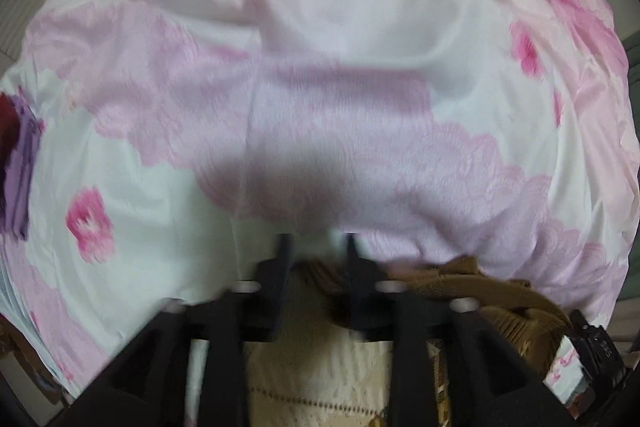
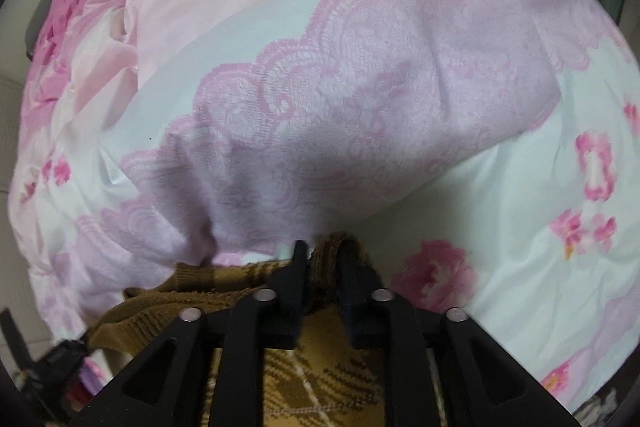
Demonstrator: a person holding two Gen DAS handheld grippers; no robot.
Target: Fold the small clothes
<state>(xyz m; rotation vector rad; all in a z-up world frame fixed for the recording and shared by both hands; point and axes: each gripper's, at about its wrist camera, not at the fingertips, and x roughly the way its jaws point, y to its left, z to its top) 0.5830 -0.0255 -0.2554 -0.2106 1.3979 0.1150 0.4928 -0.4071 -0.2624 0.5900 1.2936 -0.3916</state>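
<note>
A small brown and cream knitted garment point(image 1: 472, 287) with a diamond pattern hangs between my two grippers over a pink and white floral bedsheet point(image 1: 320, 67). My left gripper point(image 1: 318, 247) is shut on the garment's cream and brown edge. My right gripper point(image 2: 324, 251) is shut on a bunched brown edge of the same garment point(image 2: 320, 387). The other gripper's black body shows at the lower right of the left wrist view point(image 1: 596, 347) and at the lower left of the right wrist view point(image 2: 40, 367).
The bedsheet point(image 2: 360, 87) fills both views, wrinkled, with lace print and pink flowers. A purple and dark red item point(image 1: 18, 163) lies at the left edge of the left wrist view. A grey edge point(image 2: 52, 7) borders the bed at upper left.
</note>
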